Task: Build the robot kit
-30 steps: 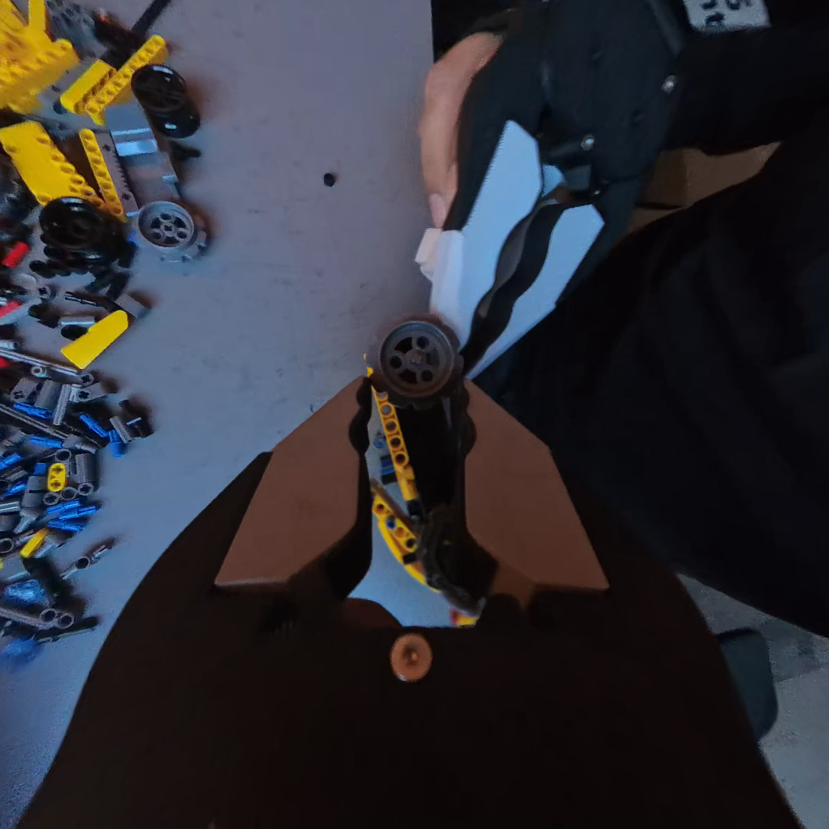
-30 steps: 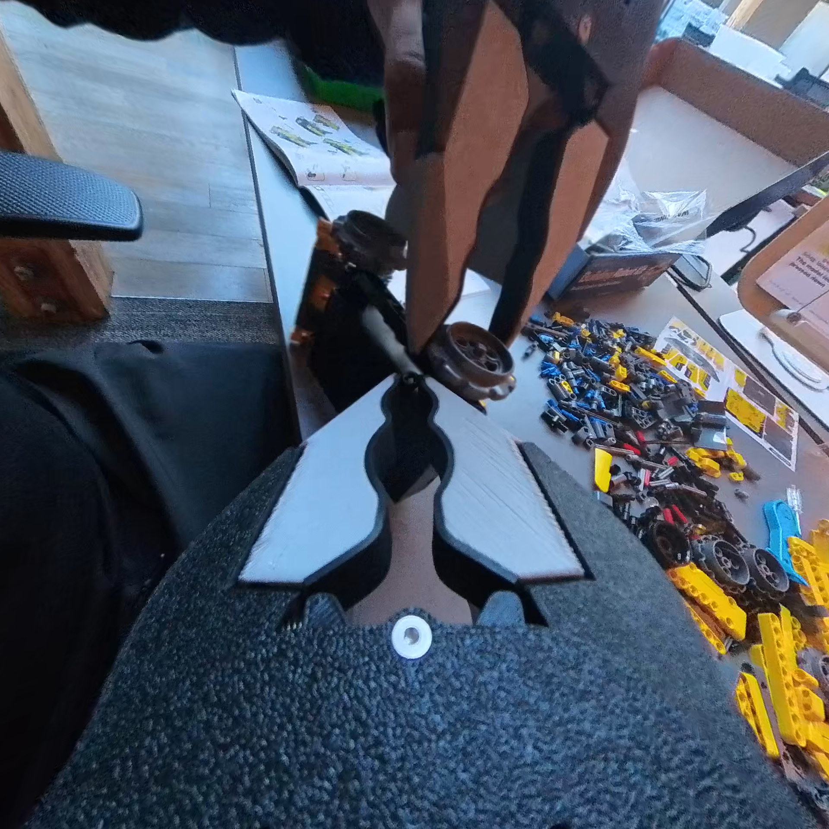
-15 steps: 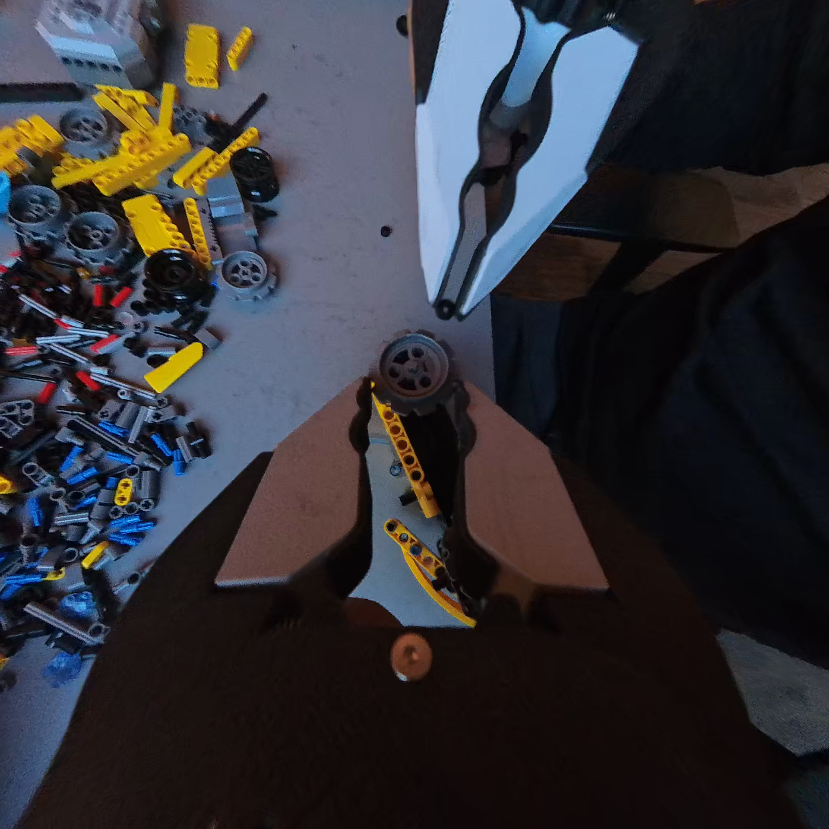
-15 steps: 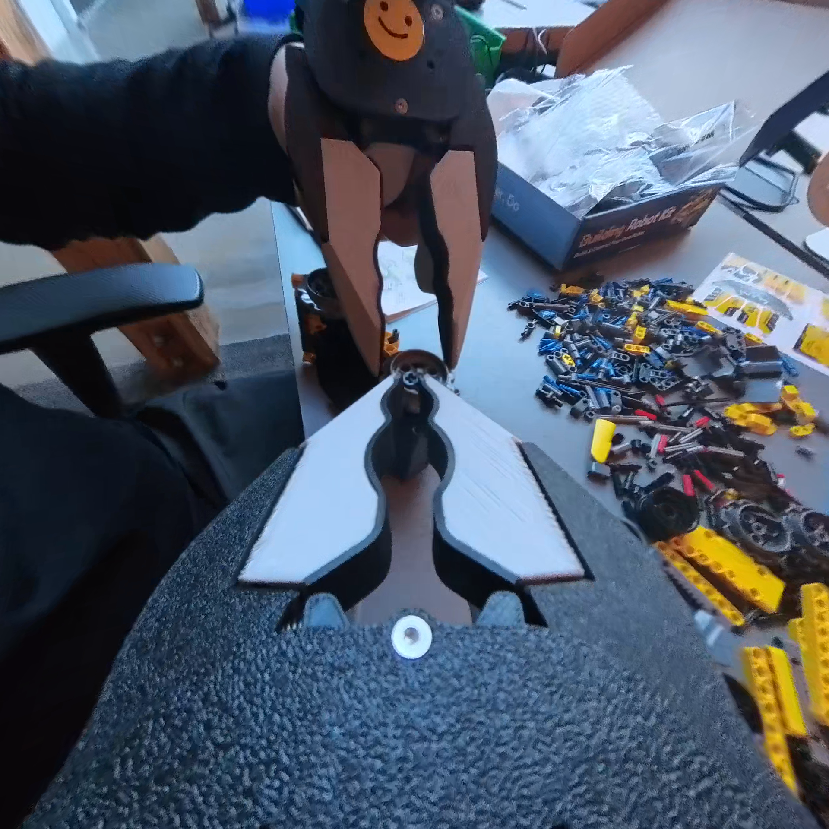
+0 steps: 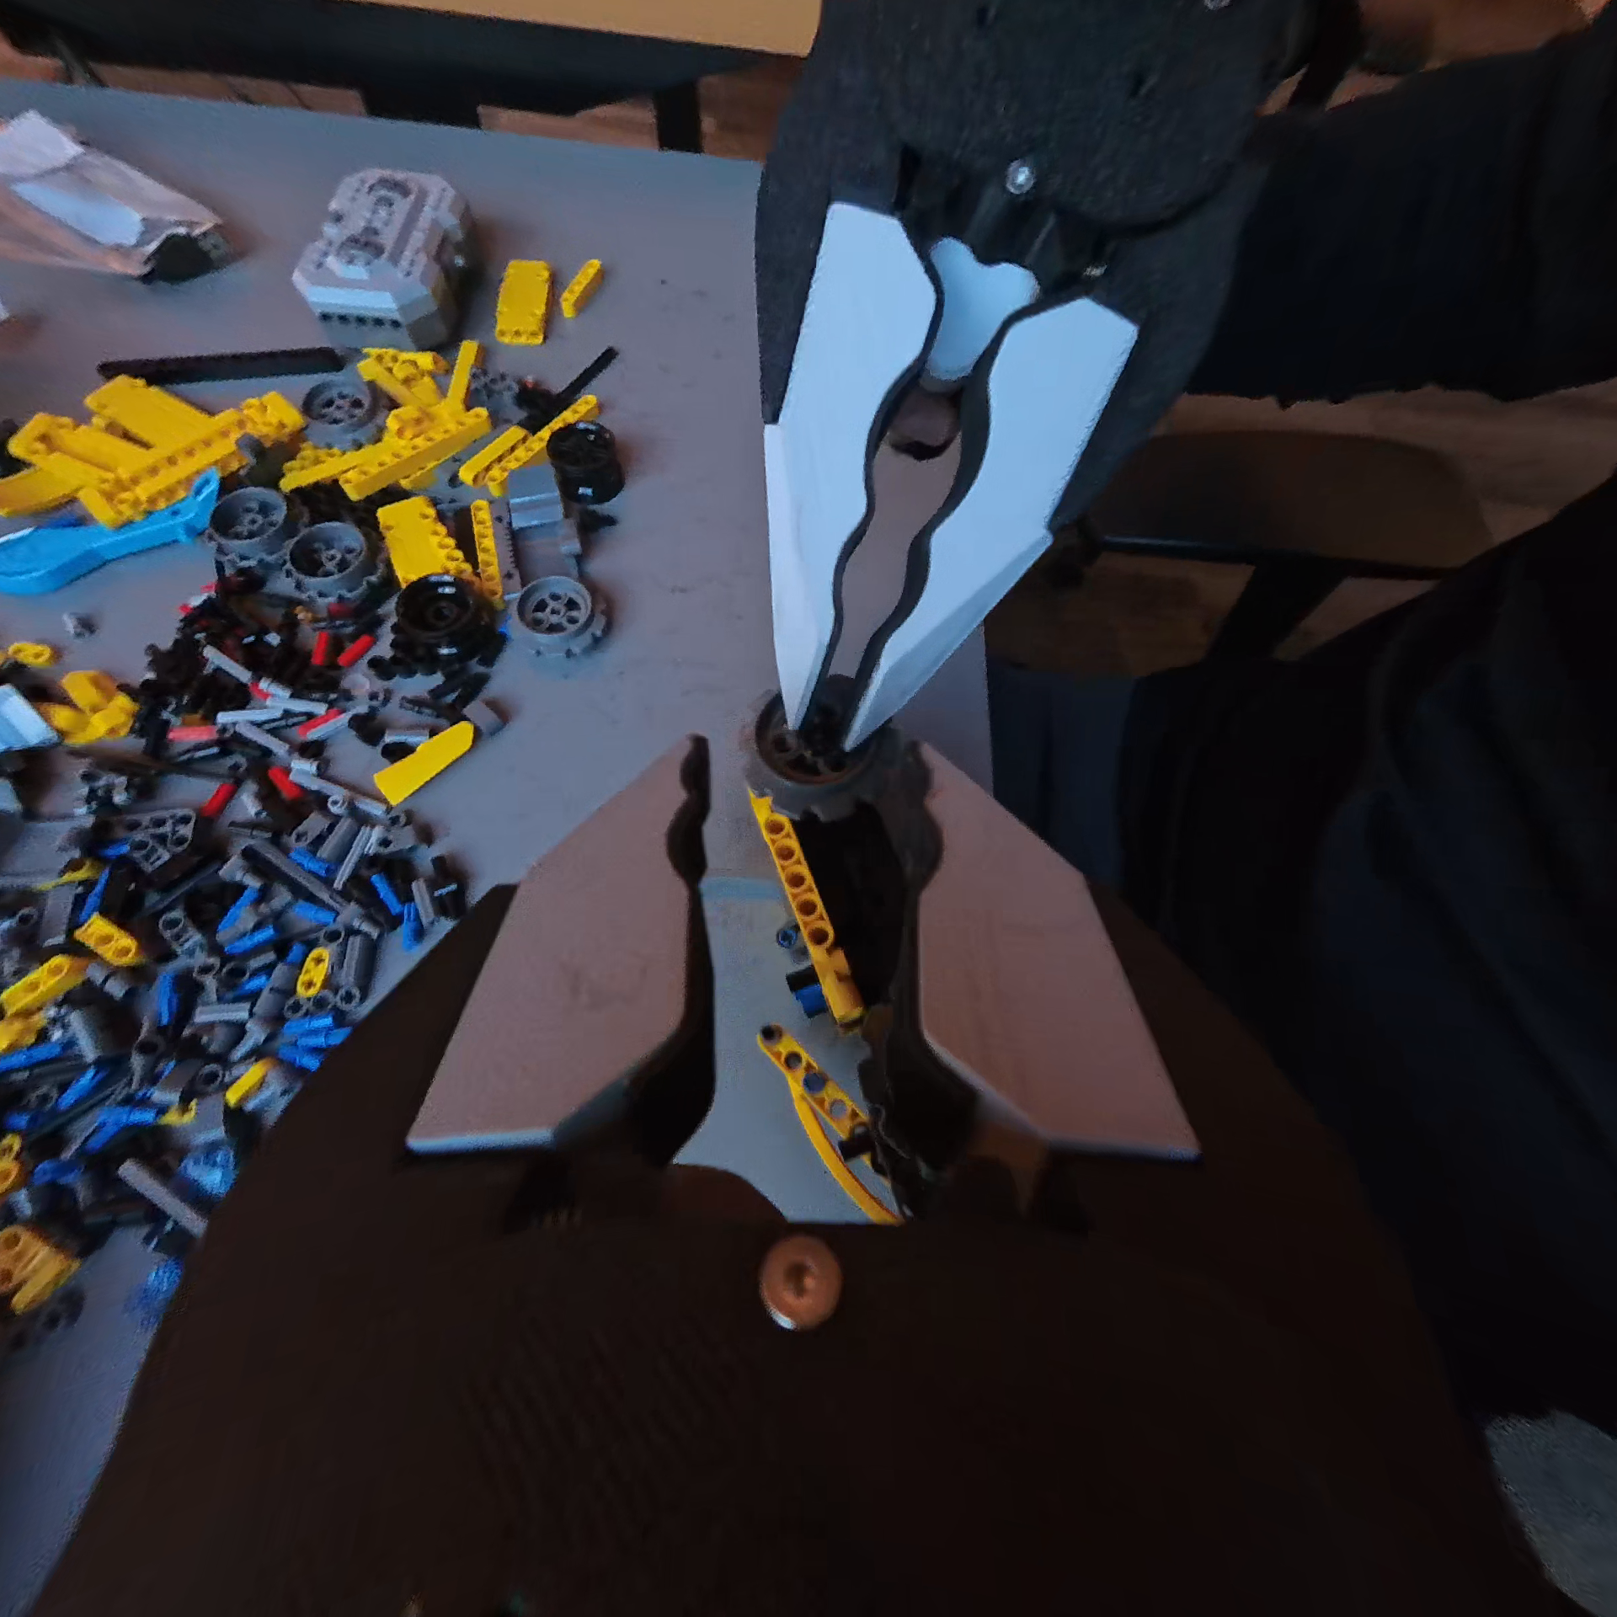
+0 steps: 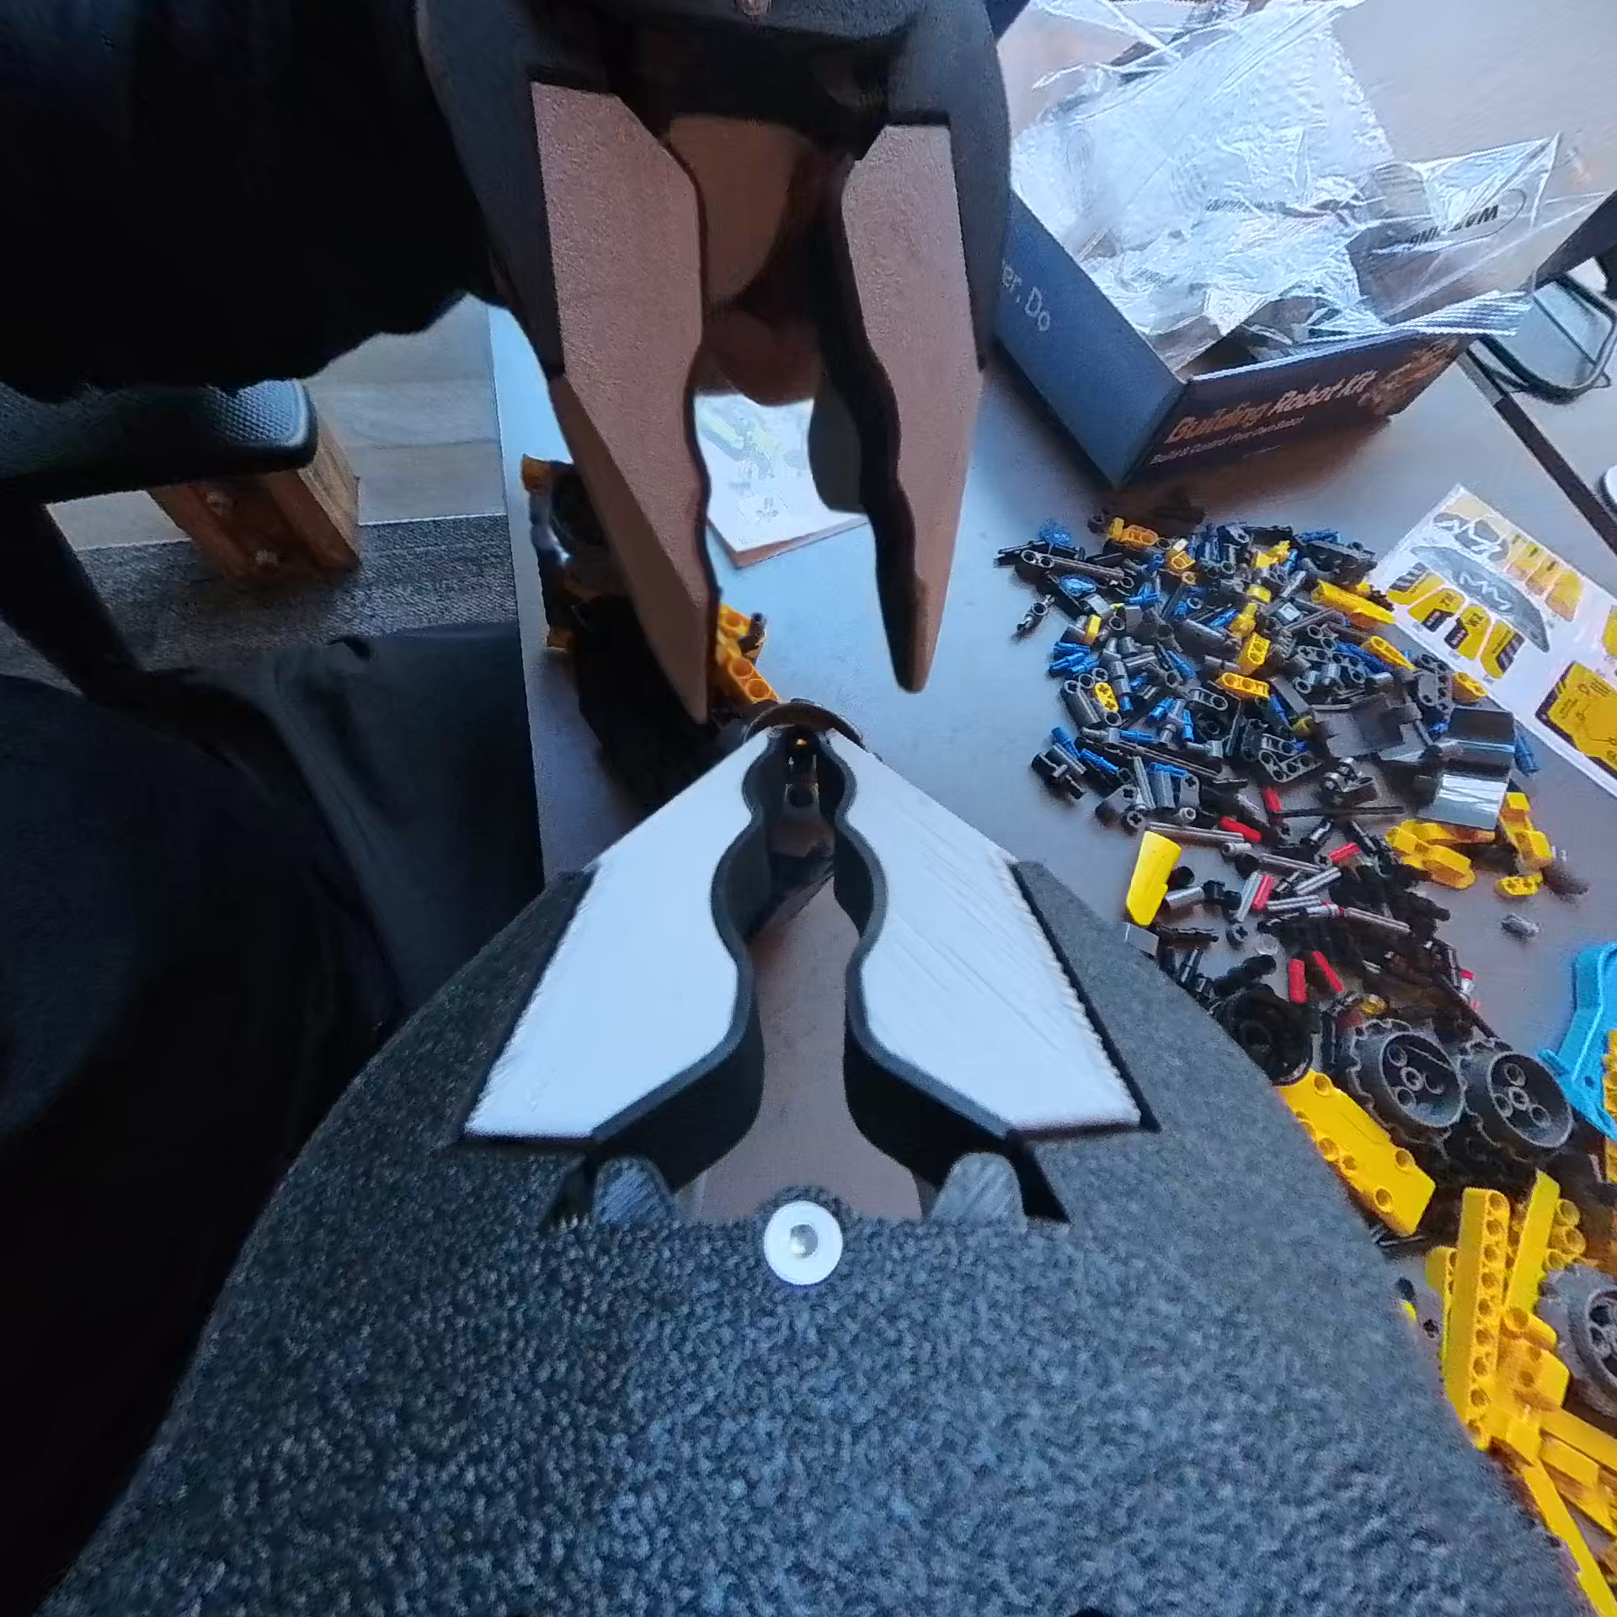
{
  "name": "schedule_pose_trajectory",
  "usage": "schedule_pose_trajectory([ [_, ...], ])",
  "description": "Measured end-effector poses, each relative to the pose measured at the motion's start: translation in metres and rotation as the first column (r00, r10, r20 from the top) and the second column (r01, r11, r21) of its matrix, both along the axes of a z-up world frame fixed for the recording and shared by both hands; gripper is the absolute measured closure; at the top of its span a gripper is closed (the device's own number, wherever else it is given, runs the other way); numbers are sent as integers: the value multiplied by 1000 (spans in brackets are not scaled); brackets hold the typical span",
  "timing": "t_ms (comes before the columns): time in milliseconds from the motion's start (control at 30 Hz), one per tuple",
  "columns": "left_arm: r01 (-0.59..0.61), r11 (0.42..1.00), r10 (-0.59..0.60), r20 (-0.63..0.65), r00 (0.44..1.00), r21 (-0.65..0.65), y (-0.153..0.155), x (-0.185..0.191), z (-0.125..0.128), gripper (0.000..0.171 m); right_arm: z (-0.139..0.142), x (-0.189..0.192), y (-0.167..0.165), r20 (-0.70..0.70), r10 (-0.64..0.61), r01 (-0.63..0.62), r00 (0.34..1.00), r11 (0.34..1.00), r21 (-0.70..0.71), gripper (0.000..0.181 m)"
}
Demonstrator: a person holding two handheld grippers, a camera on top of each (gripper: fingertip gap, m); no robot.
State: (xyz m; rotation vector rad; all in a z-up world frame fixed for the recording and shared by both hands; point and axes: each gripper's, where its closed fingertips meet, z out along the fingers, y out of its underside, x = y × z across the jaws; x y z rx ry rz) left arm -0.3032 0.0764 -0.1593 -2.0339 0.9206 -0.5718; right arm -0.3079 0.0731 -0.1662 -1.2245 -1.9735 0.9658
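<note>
A small yellow-and-black brick assembly (image 5: 801, 875) with a grey wheel (image 5: 792, 774) at its top stands at the table's near edge. My left gripper (image 5: 807, 748), with brown fingers, is open; the assembly rests against its right finger and a wide gap shows on the left. My right gripper (image 5: 822, 731), with white fingers, comes down from above with its tips pinched on a small black pin at the wheel's hub. In the right wrist view the right gripper (image 6: 801, 739) is shut at the wheel, and the open left gripper (image 6: 805, 696) straddles the assembly (image 6: 739, 652).
A spread of loose yellow, blue, black and grey parts and wheels (image 5: 262, 831) covers the table to the left, with a grey motor block (image 5: 385, 254) behind. A blue box with plastic bags (image 6: 1225, 376), a sticker sheet (image 6: 1505, 612), a booklet (image 6: 770, 499) and a chair armrest (image 6: 157, 437) are nearby. Left and right tips are no more than a few centimetres apart. The grey motor block (image 5: 385, 254) is about equally far from each gripper, around 35 cm.
My left gripper has opened from its hold on the assembly. My right gripper has come back down onto the wheel's hub.
</note>
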Motion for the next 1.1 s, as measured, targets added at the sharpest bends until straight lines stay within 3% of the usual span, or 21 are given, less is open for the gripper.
schedule_pose_trajectory([
  [133,-7,1000,6,-58,998,-20,-11,10,-1,111,-2,2,-2,6,7,-7,1000,1000,23,175],
  [233,-4,999,-1,-94,996,-54,-7,17,-9,126,-3,1,-1,-5,4,-4,1000,1000,2,175],
  [300,-12,996,4,-92,996,-92,-4,17,-12,117,-3,2,1,-7,-4,4,1000,1000,3,175],
  [433,-3,996,-6,-98,995,-88,-2,14,-12,119,-1,6,3,-20,-6,6,1000,1000,-20,175],
  [567,24,991,-23,10,1000,-134,-2,15,-8,121,-1,7,10,-25,-21,19,999,997,-81,175],
  [833,20,991,-41,-158,987,-132,1,13,-18,120,-2,5,11,-44,-17,13,999,996,-83,175],
  [933,23,992,-47,-189,981,-126,2,13,-18,118,3,7,10,-70,-8,-4,997,986,-167,175],
  [1000,17,993,-38,-178,983,-114,4,13,-16,119,18,11,13,-114,-25,-20,993,926,-376,174],
  [1100,15,993,-34,-161,986,-119,3,13,-18,119,48,22,24,-201,-50,-107,978,705,-701,175],
])
